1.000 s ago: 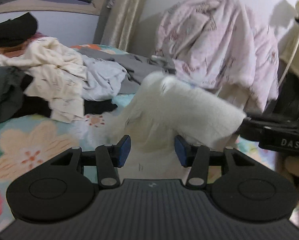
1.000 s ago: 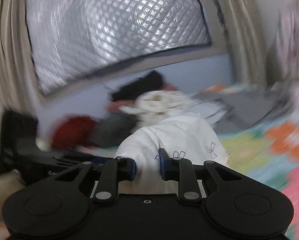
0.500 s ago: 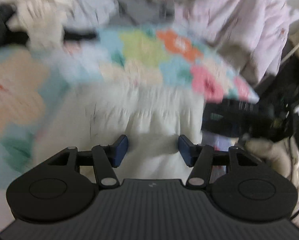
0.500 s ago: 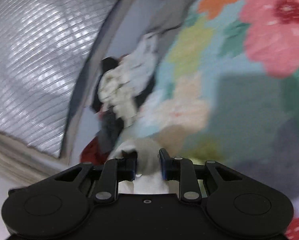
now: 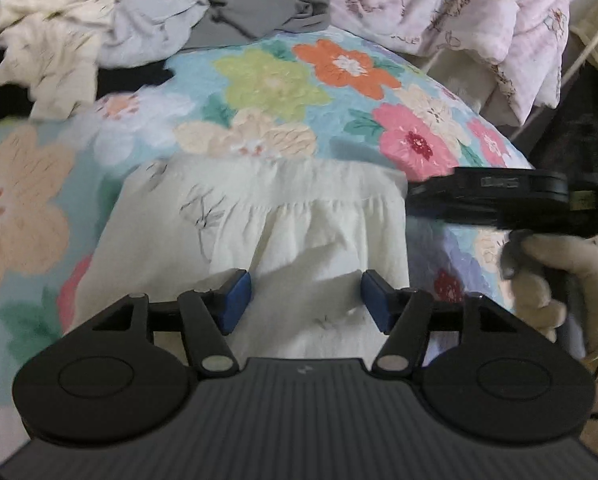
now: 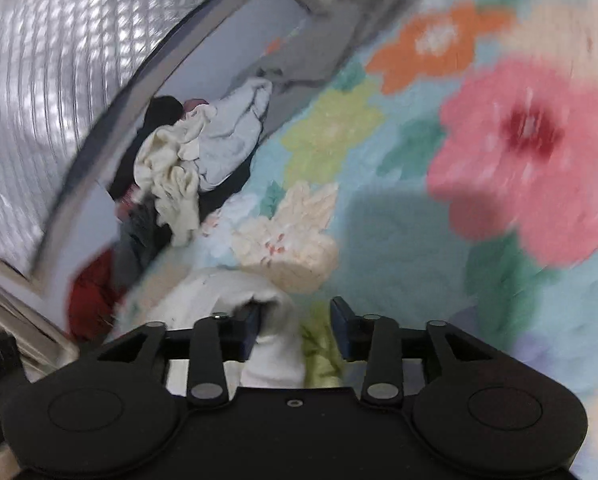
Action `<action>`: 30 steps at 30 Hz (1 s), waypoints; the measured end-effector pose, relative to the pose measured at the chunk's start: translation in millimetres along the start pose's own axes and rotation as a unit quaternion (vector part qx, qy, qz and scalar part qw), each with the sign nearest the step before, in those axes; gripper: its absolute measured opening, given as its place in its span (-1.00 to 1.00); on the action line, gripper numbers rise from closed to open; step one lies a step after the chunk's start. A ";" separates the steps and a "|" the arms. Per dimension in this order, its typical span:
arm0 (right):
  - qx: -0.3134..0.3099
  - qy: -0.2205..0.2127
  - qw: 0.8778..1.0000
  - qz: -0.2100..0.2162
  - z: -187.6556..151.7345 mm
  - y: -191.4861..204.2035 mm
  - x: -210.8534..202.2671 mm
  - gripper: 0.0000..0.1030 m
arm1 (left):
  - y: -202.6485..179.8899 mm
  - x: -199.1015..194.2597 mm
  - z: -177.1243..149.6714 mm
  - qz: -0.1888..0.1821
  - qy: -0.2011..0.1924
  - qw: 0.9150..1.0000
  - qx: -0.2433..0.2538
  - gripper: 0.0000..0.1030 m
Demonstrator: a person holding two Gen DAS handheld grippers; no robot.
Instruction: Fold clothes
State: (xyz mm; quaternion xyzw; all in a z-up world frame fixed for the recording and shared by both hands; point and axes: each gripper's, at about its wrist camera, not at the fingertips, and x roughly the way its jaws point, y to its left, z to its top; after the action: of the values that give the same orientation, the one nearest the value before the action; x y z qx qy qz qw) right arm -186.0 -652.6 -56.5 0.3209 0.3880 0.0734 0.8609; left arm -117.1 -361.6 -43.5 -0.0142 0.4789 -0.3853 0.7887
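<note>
A white garment with small dark prints lies spread on the flowered bedspread. My left gripper is open, its blue pads wide apart above the garment's near part. My right gripper is open; a fold of the white garment lies between its pads, against the left one. The right gripper's body shows in the left wrist view at the garment's right edge, held by a gloved hand.
A heap of unfolded clothes, cream, pale blue and grey, lies at the far side of the bed; it also shows in the right wrist view. A pink blanket is piled at the back right. A window stands behind the bed.
The garment went from held up in the air to lying on the bedspread. My right gripper's jaws have opened and let the cloth go. Both grippers have tilted down toward the bed.
</note>
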 end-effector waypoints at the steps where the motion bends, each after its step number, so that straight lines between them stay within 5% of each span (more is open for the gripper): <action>1: -0.024 -0.007 0.999 -0.023 -0.5 7.9 -9.7 0.05 | 2.9 -1.3 -1.7 -0.005 -0.001 1.000 -0.006 0.19; 2: -0.035 -0.017 0.998 -0.044 -2.9 14.7 -19.6 0.05 | 5.4 -2.0 -2.8 -0.011 -0.003 1.000 -0.011 0.20; 5: -0.038 -0.035 0.999 0.002 -19.1 33.0 -34.6 0.08 | 7.7 1.5 -2.9 -0.015 -0.002 1.000 -0.021 0.22; 9: -0.119 -0.067 0.987 0.090 -46.9 76.7 -42.1 0.06 | -6.0 6.4 -1.7 -0.014 0.005 1.000 0.007 0.33; 11: -0.136 -0.050 0.985 0.090 -50.4 84.9 -32.9 0.06 | -12.8 10.9 4.4 -0.018 0.017 0.999 0.026 0.33; 17: -0.008 -0.005 0.997 0.071 -52.6 27.5 -0.6 0.03 | -26.3 -0.8 3.6 -0.014 0.021 0.997 0.072 0.33; 24: -0.119 0.016 0.993 0.004 -55.7 40.5 3.5 -0.04 | -11.3 -38.4 27.6 0.011 -0.021 0.995 0.099 0.35; 30: -0.267 0.025 0.962 -0.046 -78.4 91.7 -3.8 0.01 | 16.1 -8.8 14.6 0.080 0.018 0.992 0.099 0.33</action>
State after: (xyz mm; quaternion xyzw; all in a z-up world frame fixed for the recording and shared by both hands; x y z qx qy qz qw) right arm -233.4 -543.4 -36.9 0.0589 0.3898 0.1427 0.9079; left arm -98.5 -349.9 -35.4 0.1093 0.4519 -0.3668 0.8058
